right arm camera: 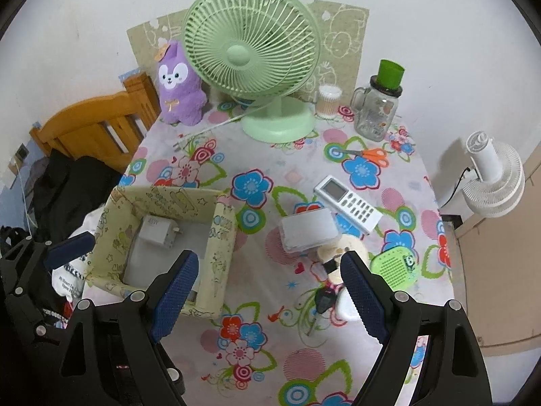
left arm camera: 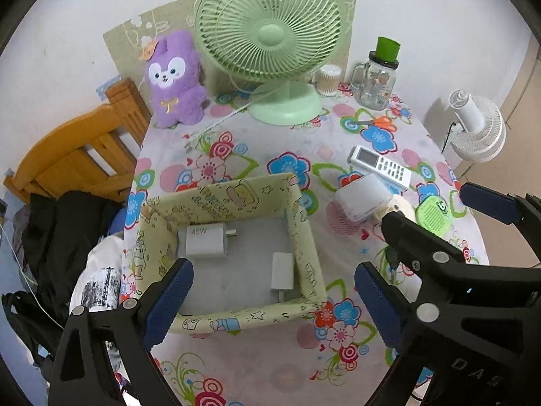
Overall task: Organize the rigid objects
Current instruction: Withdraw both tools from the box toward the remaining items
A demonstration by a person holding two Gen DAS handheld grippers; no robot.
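Fingers [left arm camera: 170, 291] of the left gripper [left arm camera: 270, 301] spread above the box [left arm camera: 219, 199]

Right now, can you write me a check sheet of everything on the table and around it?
Surface: table under flowered cloth.
Job's things: box holds charger and small adapter; remote, white case, key, green disc lie outside.
Clutter: green fan, plush, jar, scissors.
Grippers: left gripper and right gripper open, empty.
Cables: fan cord on cloth.
Surroundings: chair, white fan.
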